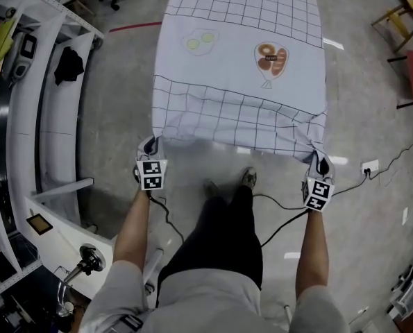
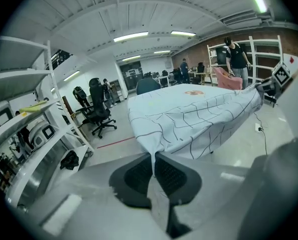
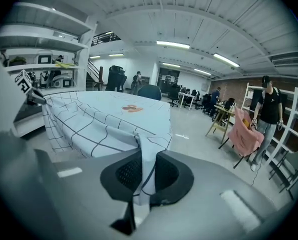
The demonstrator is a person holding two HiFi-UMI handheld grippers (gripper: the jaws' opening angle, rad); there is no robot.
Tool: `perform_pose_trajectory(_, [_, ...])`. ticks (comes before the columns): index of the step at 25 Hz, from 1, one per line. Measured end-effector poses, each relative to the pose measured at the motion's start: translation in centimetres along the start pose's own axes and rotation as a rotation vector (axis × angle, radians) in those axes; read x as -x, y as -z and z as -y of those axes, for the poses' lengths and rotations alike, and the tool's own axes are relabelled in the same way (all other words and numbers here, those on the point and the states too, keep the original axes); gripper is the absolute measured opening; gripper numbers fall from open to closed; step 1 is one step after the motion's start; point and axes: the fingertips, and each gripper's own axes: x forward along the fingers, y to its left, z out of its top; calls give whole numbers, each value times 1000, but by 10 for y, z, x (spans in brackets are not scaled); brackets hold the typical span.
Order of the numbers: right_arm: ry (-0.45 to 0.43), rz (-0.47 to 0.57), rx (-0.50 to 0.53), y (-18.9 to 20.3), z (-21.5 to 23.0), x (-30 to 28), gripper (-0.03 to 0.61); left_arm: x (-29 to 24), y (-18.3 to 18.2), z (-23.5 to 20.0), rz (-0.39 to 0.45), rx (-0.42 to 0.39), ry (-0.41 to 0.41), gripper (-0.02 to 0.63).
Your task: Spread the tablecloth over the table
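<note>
A pale blue tablecloth point(image 1: 241, 68) with a dark grid border and printed food pictures lies over the table, its near edge hanging down toward me. My left gripper point(image 1: 150, 151) is shut on the cloth's near left corner point(image 2: 153, 156). At the near right corner point(image 3: 144, 154) my right gripper point(image 1: 320, 165) is shut on the cloth as well. In both gripper views the fabric runs pinched between the dark pads and stretches away over the tabletop. The table itself is hidden under the cloth.
White shelving point(image 1: 26, 116) stands along the left. My legs and shoes point(image 1: 248, 179) are just before the table. A cable and power strip point(image 1: 369, 166) lie on the floor at right. A person point(image 3: 268, 116) stands by shelves, and a wooden rack with pink cloth point(image 3: 239, 131) is nearby.
</note>
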Motion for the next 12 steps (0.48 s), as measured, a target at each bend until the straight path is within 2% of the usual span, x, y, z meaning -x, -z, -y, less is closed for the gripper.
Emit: perform_pose_trajectory(12, [5, -21, -29, 8, -7, -12, 17, -7, 5, 9, 0, 101, -27, 25])
